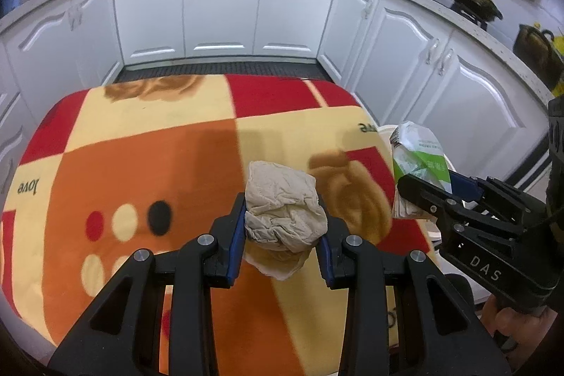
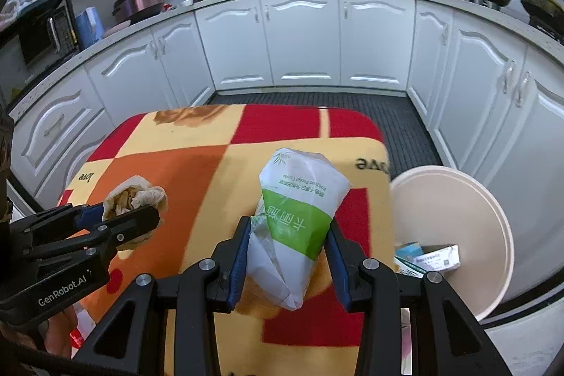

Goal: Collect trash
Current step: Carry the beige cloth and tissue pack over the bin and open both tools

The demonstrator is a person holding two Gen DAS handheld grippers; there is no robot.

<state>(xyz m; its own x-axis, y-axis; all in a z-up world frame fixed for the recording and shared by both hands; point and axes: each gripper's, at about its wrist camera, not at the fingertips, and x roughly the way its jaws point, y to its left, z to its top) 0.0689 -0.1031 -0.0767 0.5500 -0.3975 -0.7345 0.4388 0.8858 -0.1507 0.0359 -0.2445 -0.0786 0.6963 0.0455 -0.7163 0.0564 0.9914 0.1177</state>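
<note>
Both jaws are clamped: left gripper (image 1: 283,247) on crumpled tissue (image 1: 285,210), right gripper (image 2: 289,265) on tissue packet (image 2: 299,217).

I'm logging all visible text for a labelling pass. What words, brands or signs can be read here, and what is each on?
"love": on the blanket, upside down near its left edge.
"DAS": on the right gripper body, left wrist view.
"GenRobot.AI": on the left gripper body, right wrist view.
"Bamboo Pocket Tissues": on the green and white tissue packet; its Chinese characters I cannot transcribe reliably.
Partly cut-off dark letters at the blanket's right edge: unreadable.
Boxes in the bin: too small.
</note>
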